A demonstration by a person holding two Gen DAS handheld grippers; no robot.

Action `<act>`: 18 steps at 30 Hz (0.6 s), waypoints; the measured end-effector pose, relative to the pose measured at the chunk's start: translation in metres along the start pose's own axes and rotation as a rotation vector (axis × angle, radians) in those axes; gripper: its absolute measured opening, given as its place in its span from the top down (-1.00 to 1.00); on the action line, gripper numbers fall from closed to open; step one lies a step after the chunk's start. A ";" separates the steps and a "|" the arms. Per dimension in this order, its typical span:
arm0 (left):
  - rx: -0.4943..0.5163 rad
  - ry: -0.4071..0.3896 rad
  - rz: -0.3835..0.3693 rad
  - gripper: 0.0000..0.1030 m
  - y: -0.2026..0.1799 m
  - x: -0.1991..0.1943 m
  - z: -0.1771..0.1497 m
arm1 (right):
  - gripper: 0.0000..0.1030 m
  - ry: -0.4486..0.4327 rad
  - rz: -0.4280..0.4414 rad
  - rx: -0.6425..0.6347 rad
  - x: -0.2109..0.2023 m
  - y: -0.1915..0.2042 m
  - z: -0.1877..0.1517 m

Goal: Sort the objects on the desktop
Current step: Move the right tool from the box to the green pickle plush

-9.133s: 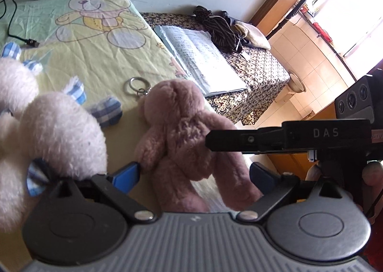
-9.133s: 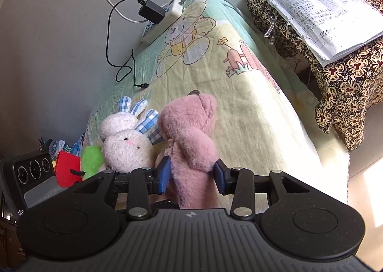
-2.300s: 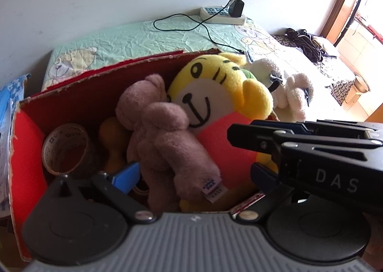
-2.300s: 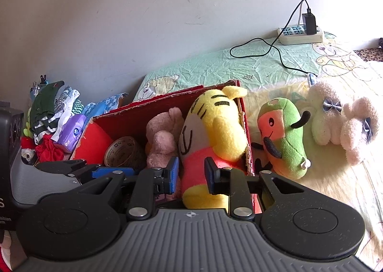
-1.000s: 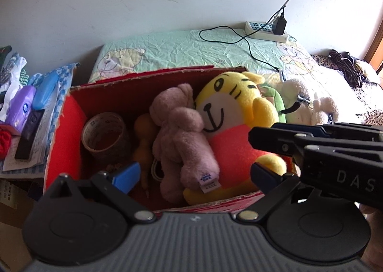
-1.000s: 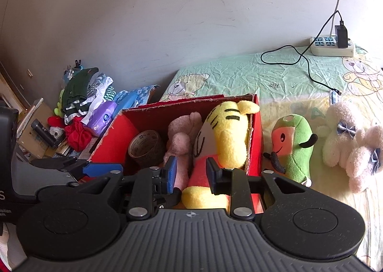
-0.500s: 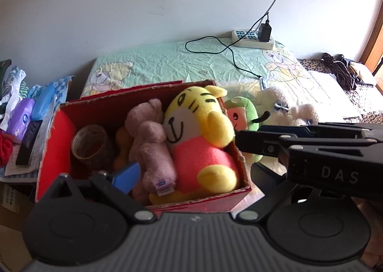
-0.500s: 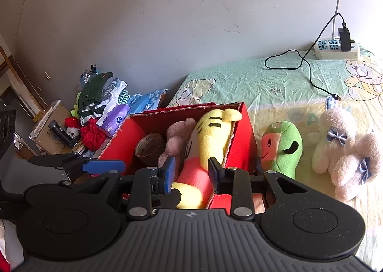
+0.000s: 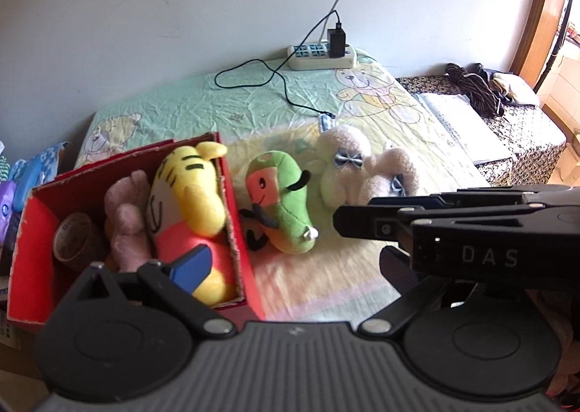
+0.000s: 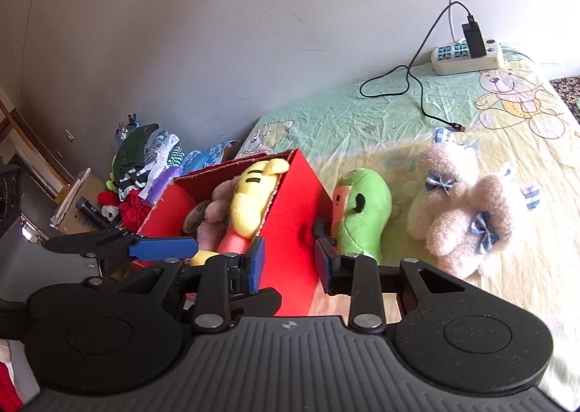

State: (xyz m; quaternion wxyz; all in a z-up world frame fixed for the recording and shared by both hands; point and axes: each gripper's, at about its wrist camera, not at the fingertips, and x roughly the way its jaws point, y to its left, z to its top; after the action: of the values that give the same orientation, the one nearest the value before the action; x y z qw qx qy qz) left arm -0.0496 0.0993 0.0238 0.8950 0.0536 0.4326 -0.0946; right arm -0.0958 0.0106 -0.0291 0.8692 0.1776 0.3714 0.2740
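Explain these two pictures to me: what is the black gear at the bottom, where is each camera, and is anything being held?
Each picture comes from a fisheye camera mounted on a hand-held two-finger tool, looking forward along its fingers. The black gear at the bottom is the tool itself. The left tool and the right tool are both open and hold nothing. Each view also catches the other tool at its edge. On the bear-print sheet stands a red box holding a yellow tiger plush, a pink plush and a tape roll. Beside the box lie a green plush and a white bunny plush. A power strip sits by the wall.
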 end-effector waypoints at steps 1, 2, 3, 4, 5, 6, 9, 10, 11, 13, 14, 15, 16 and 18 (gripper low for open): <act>0.003 0.005 -0.005 -0.92 -0.005 0.003 0.000 | 0.34 -0.001 -0.003 0.007 -0.002 -0.005 -0.001; 0.006 0.012 -0.015 -0.92 -0.011 0.007 0.000 | 0.34 -0.001 -0.007 0.018 -0.006 -0.012 -0.002; 0.008 0.018 -0.023 -0.92 -0.016 0.010 0.000 | 0.34 -0.001 -0.010 0.024 -0.008 -0.016 -0.002; 0.009 0.024 -0.027 -0.92 -0.021 0.013 0.000 | 0.34 -0.001 -0.014 0.033 -0.011 -0.024 -0.003; 0.011 0.030 -0.032 -0.92 -0.027 0.018 0.000 | 0.34 -0.001 -0.017 0.041 -0.012 -0.030 -0.004; 0.011 0.032 -0.035 -0.92 -0.031 0.022 0.000 | 0.34 0.000 -0.020 0.048 -0.013 -0.034 -0.005; 0.000 0.033 -0.044 -0.92 -0.040 0.034 -0.001 | 0.34 0.007 -0.033 0.074 -0.015 -0.052 -0.006; -0.009 0.035 -0.045 -0.92 -0.042 0.039 -0.001 | 0.34 0.010 -0.035 0.083 -0.014 -0.057 -0.007; -0.018 0.040 -0.041 -0.92 -0.045 0.044 -0.002 | 0.34 0.016 -0.036 0.093 -0.013 -0.064 -0.007; -0.024 0.042 -0.032 -0.91 -0.050 0.054 -0.005 | 0.34 0.024 -0.041 0.101 -0.010 -0.073 -0.005; -0.031 0.046 -0.029 -0.91 -0.052 0.060 -0.005 | 0.34 0.029 -0.039 0.101 -0.009 -0.076 -0.004; -0.032 0.048 -0.028 -0.91 -0.053 0.064 -0.006 | 0.34 0.035 -0.036 0.099 -0.007 -0.079 -0.003; -0.024 0.043 -0.024 -0.91 -0.057 0.069 -0.007 | 0.34 0.041 -0.036 0.097 -0.004 -0.082 -0.002; -0.003 0.032 0.006 -0.90 -0.063 0.079 -0.010 | 0.34 0.051 -0.039 0.094 0.002 -0.087 0.001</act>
State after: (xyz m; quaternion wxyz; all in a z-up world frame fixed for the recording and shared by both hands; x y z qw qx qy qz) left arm -0.0232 0.0300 -0.0453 0.8884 0.0550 0.4467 -0.0906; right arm -0.0636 -0.0564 -0.0742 0.8553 0.2037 0.4094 0.2437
